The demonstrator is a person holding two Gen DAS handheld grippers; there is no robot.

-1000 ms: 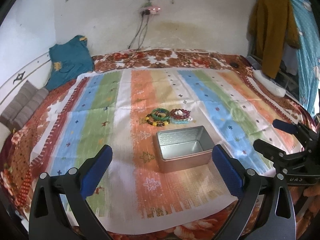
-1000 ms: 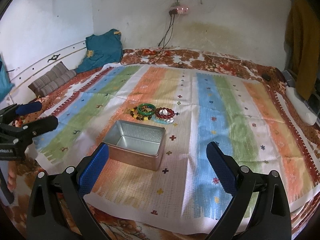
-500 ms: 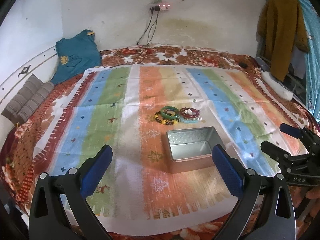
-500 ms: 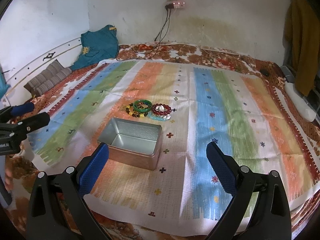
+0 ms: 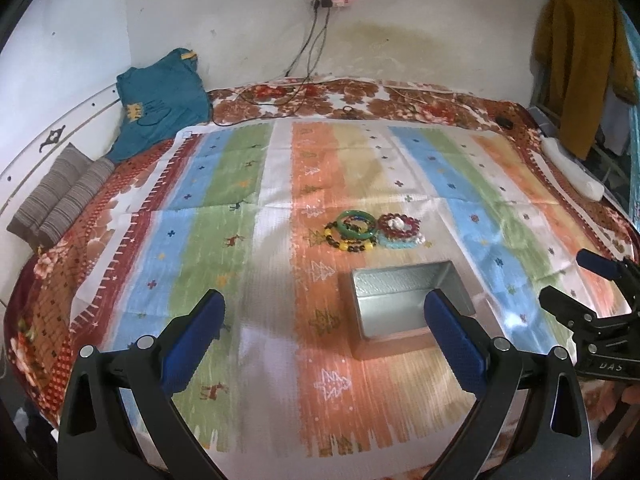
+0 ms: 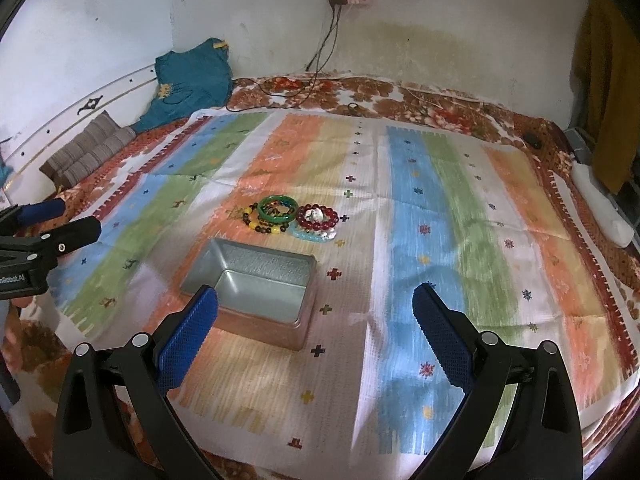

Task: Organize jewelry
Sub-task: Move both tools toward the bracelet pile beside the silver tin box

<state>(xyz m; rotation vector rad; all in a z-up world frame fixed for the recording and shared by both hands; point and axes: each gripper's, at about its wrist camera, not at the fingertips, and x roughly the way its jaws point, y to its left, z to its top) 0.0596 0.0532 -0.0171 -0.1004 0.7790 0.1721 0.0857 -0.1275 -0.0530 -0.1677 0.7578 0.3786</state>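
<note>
An empty silver metal tin (image 5: 408, 308) (image 6: 256, 284) stands on a striped cloth. Just behind it lies a cluster of bracelets: a green bangle (image 5: 356, 224) (image 6: 279, 207) over a yellow-and-dark beaded one (image 5: 348, 243) (image 6: 260, 226), and a red beaded one (image 5: 400, 225) (image 6: 318, 218) with a white charm over a light blue one (image 5: 400, 241). My left gripper (image 5: 324, 332) is open above the cloth, near side of the tin. My right gripper (image 6: 316, 324) is open too, with the tin by its left finger. Both hold nothing.
The striped cloth (image 5: 240, 240) covers a floral bedspread (image 5: 40, 280). A teal garment (image 5: 160, 100) and folded grey cloth (image 5: 60, 204) lie at the far left. Cables (image 5: 304, 60) hang from a wall socket. A mustard garment (image 5: 576, 64) hangs at right above a white object (image 5: 572, 168).
Both grippers have shifted left and a little forward, so the tin and bracelets sit further right in both views. Both stay open. Nothing on the cloth has moved.
</note>
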